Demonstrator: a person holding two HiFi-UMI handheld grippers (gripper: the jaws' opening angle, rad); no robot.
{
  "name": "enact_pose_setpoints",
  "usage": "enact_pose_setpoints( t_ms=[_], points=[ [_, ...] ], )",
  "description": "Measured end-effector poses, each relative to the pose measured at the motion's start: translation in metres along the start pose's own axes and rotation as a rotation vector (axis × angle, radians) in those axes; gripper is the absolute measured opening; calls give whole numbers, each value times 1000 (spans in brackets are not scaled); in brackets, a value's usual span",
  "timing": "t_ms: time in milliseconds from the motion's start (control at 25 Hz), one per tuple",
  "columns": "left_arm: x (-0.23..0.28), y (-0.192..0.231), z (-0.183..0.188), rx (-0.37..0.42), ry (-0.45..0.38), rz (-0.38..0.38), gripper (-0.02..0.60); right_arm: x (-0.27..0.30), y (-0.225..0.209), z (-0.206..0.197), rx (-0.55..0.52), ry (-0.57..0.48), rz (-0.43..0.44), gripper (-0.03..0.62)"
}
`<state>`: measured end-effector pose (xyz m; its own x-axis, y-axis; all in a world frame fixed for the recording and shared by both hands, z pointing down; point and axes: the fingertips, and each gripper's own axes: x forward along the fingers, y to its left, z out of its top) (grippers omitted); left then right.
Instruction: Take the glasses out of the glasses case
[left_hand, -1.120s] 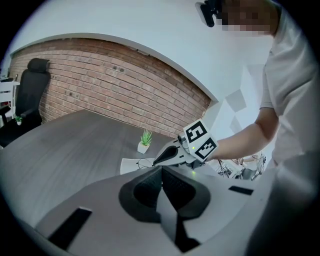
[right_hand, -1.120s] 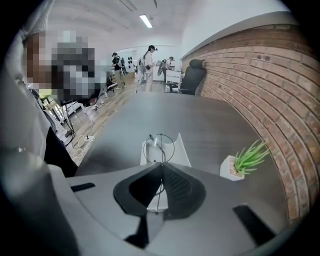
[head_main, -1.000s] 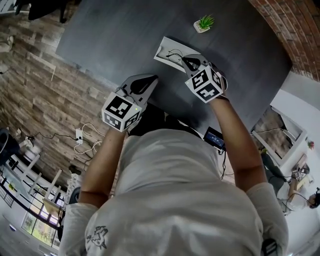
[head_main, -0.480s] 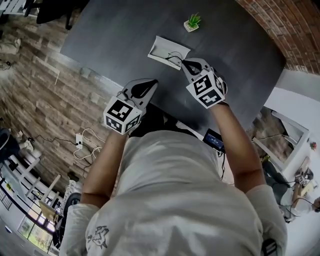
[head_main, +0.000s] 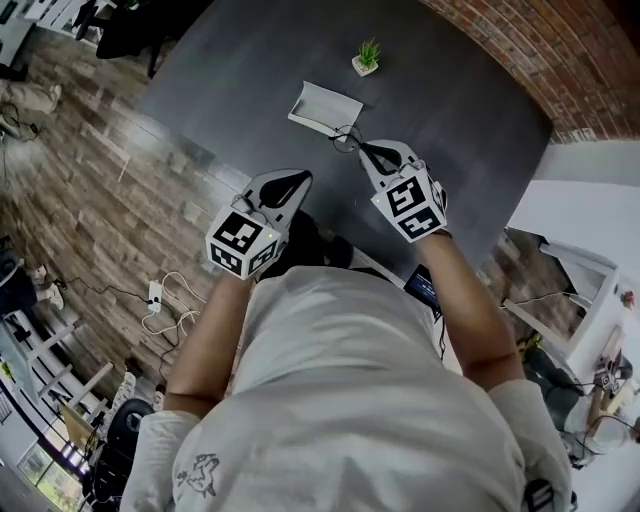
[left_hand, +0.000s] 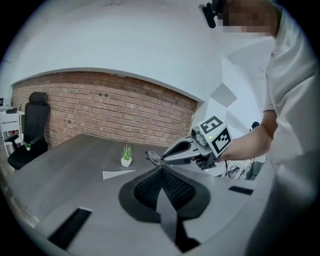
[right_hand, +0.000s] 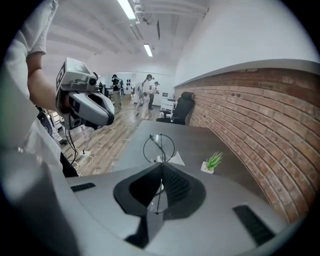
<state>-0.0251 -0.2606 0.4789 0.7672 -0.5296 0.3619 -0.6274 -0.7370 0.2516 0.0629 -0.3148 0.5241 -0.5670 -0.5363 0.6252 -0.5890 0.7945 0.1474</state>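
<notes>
Thin, round-lensed wire glasses (head_main: 346, 138) hang above the dark table, just off the near corner of the white glasses case (head_main: 322, 106). My right gripper (head_main: 363, 149) is shut on their frame. In the right gripper view one round lens (right_hand: 158, 147) stands up in front of the shut jaws, and the case (right_hand: 178, 160) lies flat behind it. My left gripper (head_main: 293, 181) is shut and empty over the table's near edge, left of the right one. The left gripper view shows the right gripper (left_hand: 161, 161) with the glasses (left_hand: 153, 158) at its tips, and the case (left_hand: 118, 174) lying low on the table.
A small potted plant (head_main: 365, 57) stands on the table (head_main: 240, 70) beyond the case. A brick wall (head_main: 520, 50) runs along the table's far right side. An office chair (left_hand: 31, 127) stands at the far end. Cables and a power strip (head_main: 158, 292) lie on the wooden floor at the left.
The right gripper has lifted the glasses up out of the case and drawn them toward me. The left gripper has risen and pulled back slightly, still shut.
</notes>
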Motion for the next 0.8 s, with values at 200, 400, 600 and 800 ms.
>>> enact_pose_setpoints(
  t_ms=[200,400,600,800],
  points=[
    [-14,-40,8,38,-41,18,11,-44,20,4,11,-85,-8,12],
    [-32,-73,5,54,-63,50,11,-84,36,2,36,-160,-14,12],
    [-52,-95,4,49,-81,91,11,-111,51,2,40,-203,0,12],
    [-74,-104,16,21,-126,110,11,-125,62,7,56,-236,8,12]
  ],
)
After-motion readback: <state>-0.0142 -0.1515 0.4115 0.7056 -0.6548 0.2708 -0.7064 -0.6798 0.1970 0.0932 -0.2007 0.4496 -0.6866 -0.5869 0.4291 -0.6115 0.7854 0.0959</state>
